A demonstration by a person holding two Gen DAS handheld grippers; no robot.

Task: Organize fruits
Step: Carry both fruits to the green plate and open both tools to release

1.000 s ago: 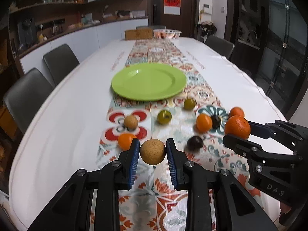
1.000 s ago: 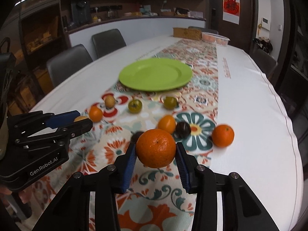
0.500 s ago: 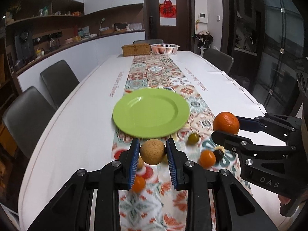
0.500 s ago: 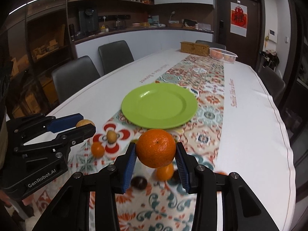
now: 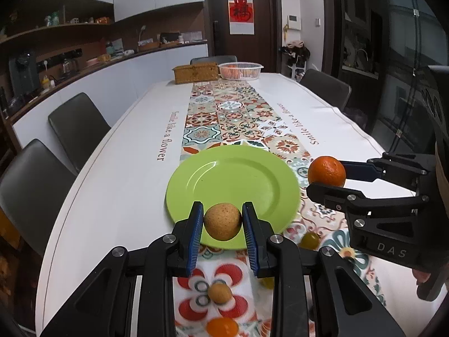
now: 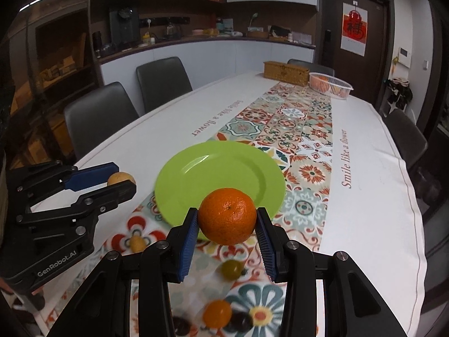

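The left gripper (image 5: 223, 221) has its blue-padded fingers (image 5: 194, 233) clamped on a speckled tan round fruit (image 5: 222, 221), held in the air over the near rim of the green plate (image 5: 233, 179). The right gripper (image 6: 227, 221) has its fingers (image 6: 187, 241) clamped on a large orange (image 6: 227, 215), also held above the near rim of the plate, toward its right side. The plate lies on the patterned runner (image 5: 230, 118) along the middle of the surface (image 5: 118, 174). Loose fruit sits on the runner toward the near edge: a small tan fruit (image 5: 220, 294), a small orange (image 6: 217, 313), a yellow-green fruit (image 6: 231, 269) and a dark fruit (image 6: 240, 321), all blurred. At the far end of the surface stand a woven box (image 5: 196, 72) and a white basket (image 5: 240, 70), side by side.
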